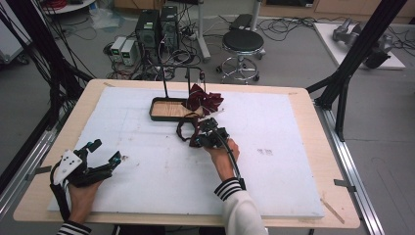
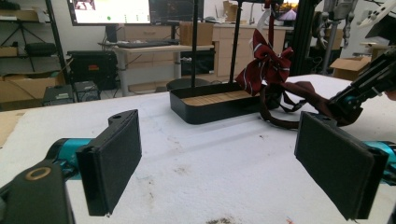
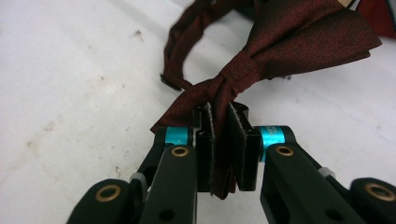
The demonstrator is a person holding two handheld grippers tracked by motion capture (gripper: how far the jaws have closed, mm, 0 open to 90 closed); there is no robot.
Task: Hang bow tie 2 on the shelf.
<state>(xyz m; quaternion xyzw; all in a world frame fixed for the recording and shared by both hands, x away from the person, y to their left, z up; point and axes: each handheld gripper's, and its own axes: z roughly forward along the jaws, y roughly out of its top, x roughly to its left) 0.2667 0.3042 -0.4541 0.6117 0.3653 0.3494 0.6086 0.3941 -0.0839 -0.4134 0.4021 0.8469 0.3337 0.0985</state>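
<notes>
No words, numbers or signs clear enough to read anywhere. Small dark marks on the white sheet (image 1: 265, 152) of the counter, too tiny to make out. Bright monitor (image 2: 110, 10) far back in the left gripper view, its writing too blurry to read.

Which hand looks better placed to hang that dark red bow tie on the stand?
Right. Its hand-held gripper is already shut on the bow tie, close to the stand. The left one is open, holds nothing and sits far off near the table's edge.
</notes>
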